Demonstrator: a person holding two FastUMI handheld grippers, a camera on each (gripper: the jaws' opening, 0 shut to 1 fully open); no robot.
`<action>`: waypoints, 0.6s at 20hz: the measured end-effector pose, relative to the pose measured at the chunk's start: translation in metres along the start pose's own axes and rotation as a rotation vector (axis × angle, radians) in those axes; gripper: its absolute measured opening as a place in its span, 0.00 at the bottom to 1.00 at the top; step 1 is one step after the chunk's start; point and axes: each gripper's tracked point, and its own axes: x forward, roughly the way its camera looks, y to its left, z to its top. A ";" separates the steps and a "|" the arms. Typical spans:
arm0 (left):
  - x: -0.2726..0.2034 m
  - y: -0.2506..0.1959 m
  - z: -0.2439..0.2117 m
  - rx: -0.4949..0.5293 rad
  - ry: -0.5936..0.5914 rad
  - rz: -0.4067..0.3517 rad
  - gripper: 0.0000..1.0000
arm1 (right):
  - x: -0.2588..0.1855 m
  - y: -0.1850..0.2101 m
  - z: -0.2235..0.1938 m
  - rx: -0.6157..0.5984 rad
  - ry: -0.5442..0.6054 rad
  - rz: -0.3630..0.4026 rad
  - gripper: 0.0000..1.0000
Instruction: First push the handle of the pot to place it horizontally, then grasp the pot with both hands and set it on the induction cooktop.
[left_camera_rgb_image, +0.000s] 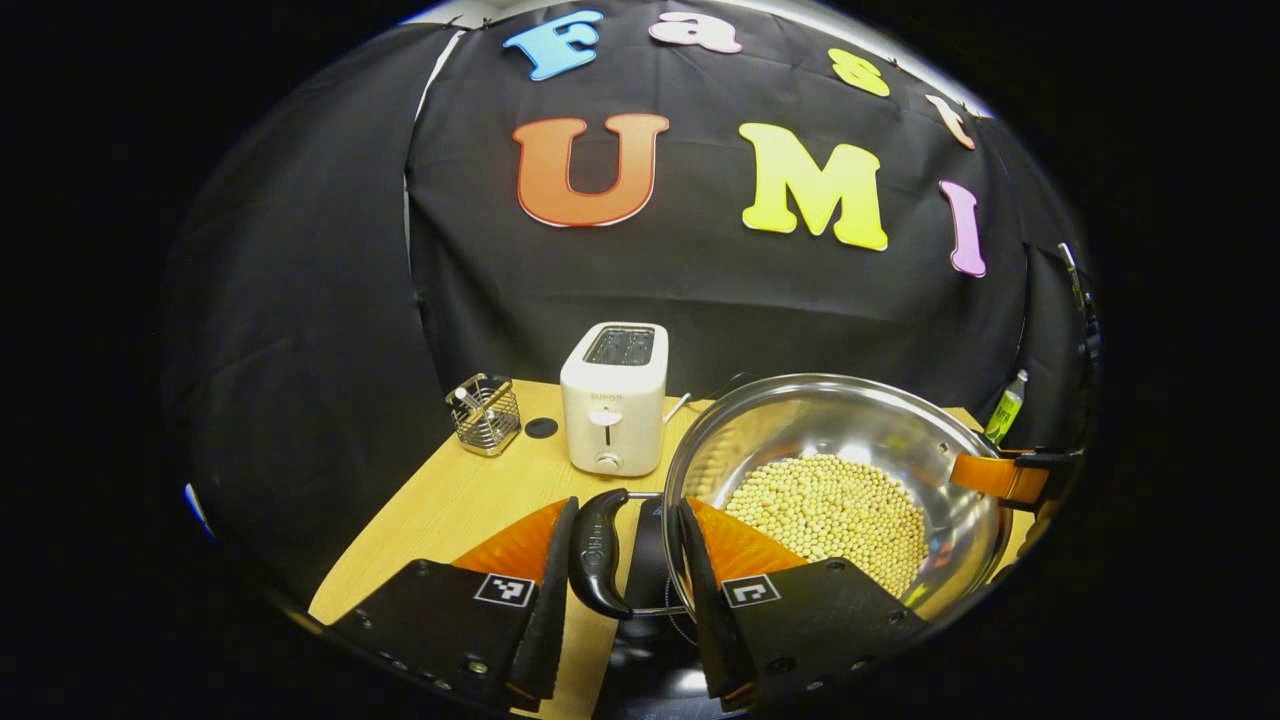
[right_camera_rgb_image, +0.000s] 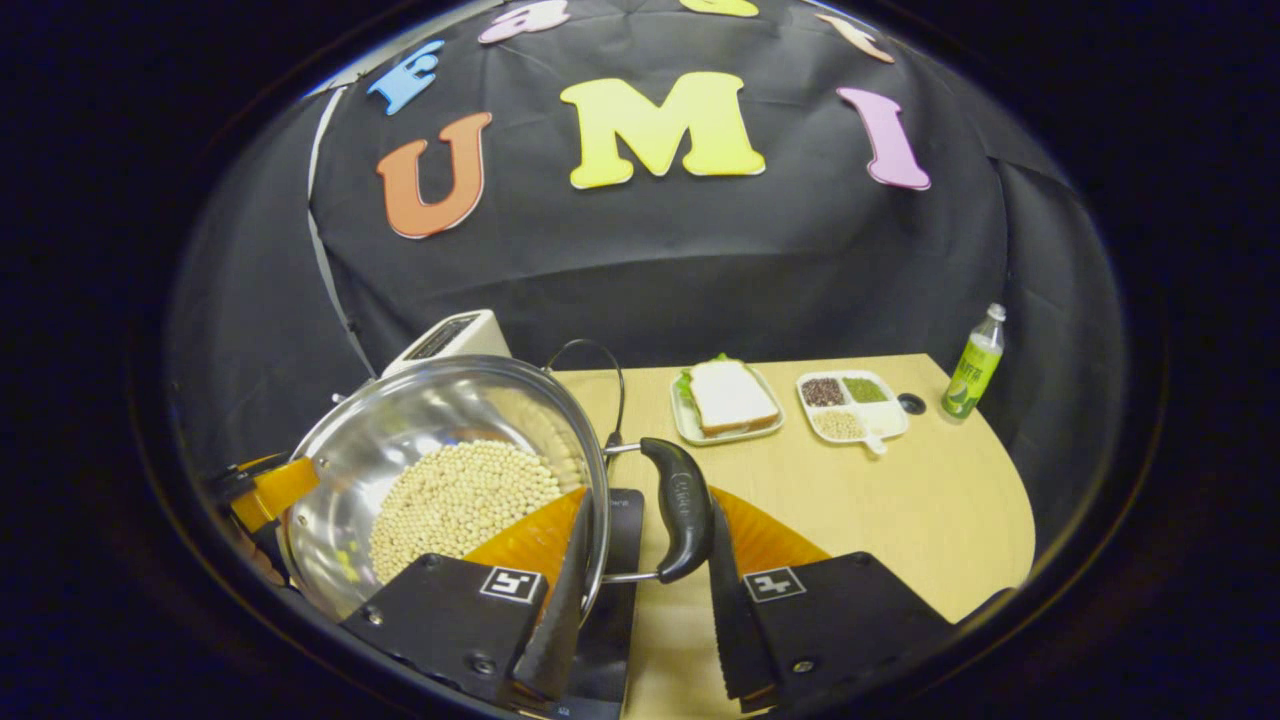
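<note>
1. Left gripper (left_camera_rgb_image: 622, 560) brackets the pot's black side handle (left_camera_rgb_image: 598, 552), fingers part open, firm pinch not confirmable.
2. Right gripper (right_camera_rgb_image: 640, 570) likewise spans the opposite black handle (right_camera_rgb_image: 682, 508), one finger inside the rim; grip unclear.
3. Pot (left_camera_rgb_image: 850, 430) seems to sit over the induction cooktop (left_camera_rgb_image: 650, 560), right of the toaster (left_camera_rgb_image: 614, 397).
4. Step: two-handed carry, likely near set-down; next needs a level lowering, then release.
5. Pot holds soybeans (right_camera_rgb_image: 460, 500); the divided dish (right_camera_rgb_image: 853, 402) beyond the pot holds dark, green and pale grains.
</note>
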 end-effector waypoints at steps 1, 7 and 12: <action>0.007 0.001 -0.004 0.003 0.006 0.001 0.53 | 0.008 0.000 -0.005 0.001 0.013 -0.001 0.58; 0.030 0.000 -0.027 -0.003 0.044 -0.009 0.53 | 0.034 -0.004 -0.025 0.004 0.043 -0.024 0.58; 0.032 0.009 -0.046 -0.012 0.060 0.003 0.53 | 0.036 0.001 -0.048 -0.003 0.066 -0.037 0.60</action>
